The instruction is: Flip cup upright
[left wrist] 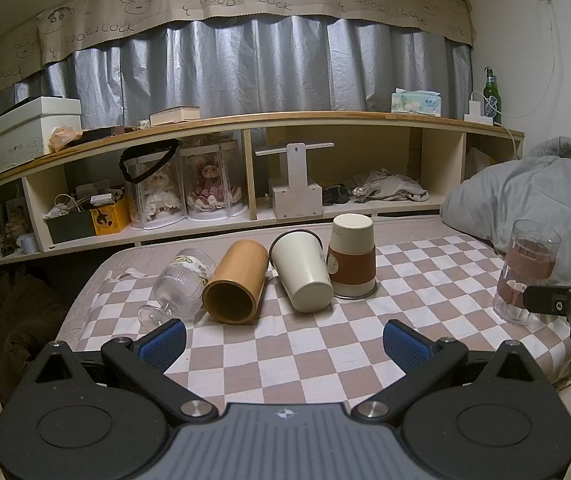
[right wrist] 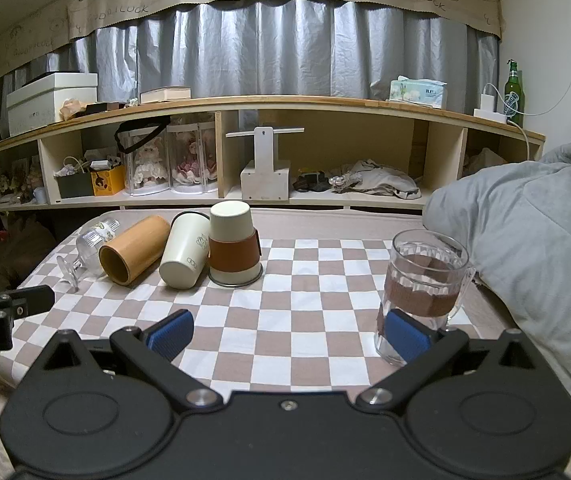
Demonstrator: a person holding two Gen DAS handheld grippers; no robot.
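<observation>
On the checkered cloth (left wrist: pixel 285 344) lie a clear stemmed glass (left wrist: pixel 181 286) on its side, a tan cylinder cup (left wrist: pixel 237 282) on its side and a cream cup (left wrist: pixel 303 270) on its side. A cream cup with a brown sleeve (left wrist: pixel 352 258) stands upside down. A clear glass mug with a brown band (right wrist: pixel 423 292) stands upright at the right, also in the left wrist view (left wrist: pixel 525 272). My left gripper (left wrist: pixel 283 346) is open and empty, in front of the lying cups. My right gripper (right wrist: pixel 289 334) is open and empty; its right finger (right wrist: pixel 405 338) is in front of the mug's base.
A long wooden shelf (left wrist: pixel 245 120) with boxes, dolls and clothes runs behind the table. A grey duvet (right wrist: pixel 525 232) lies at the right beside the mug. The same cups show in the right wrist view: tan cup (right wrist: pixel 137 254), cream cup (right wrist: pixel 185 256), sleeved cup (right wrist: pixel 233 250).
</observation>
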